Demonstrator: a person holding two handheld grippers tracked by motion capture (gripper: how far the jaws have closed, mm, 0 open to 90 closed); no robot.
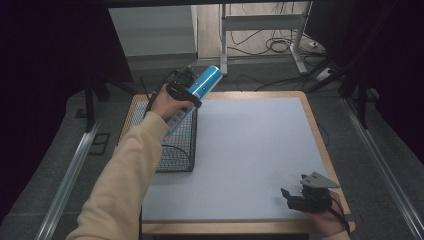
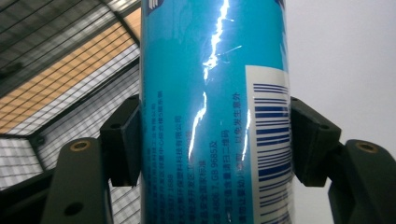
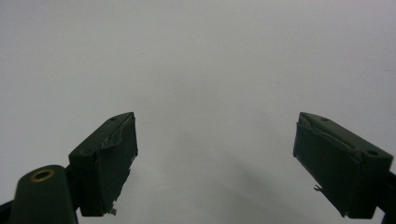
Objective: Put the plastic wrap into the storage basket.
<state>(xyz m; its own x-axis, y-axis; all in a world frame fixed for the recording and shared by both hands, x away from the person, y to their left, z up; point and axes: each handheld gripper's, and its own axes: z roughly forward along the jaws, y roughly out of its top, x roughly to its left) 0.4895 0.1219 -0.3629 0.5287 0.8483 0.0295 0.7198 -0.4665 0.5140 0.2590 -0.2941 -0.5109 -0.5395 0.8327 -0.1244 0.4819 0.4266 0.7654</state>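
A tall blue can (image 1: 206, 80) with a white barcode label (image 2: 268, 135) is tilted in the air above the wire basket (image 1: 177, 150) at the table's left side. My left gripper (image 1: 186, 89) is shut on the can, and in the left gripper view both pads (image 2: 125, 140) press against the can's (image 2: 210, 116) sides. Near the table's front right corner my right gripper (image 1: 295, 196) rests low over the grey mat (image 1: 250, 150). In the right gripper view its jaws stand wide apart, open (image 3: 215, 158), with nothing between them.
The black wire basket stands at the left edge of the wooden table (image 1: 320, 145). Behind the table are a desk frame (image 1: 260, 30) and loose cables (image 1: 280, 45) on the floor. Metal rails (image 1: 65, 185) run along both sides.
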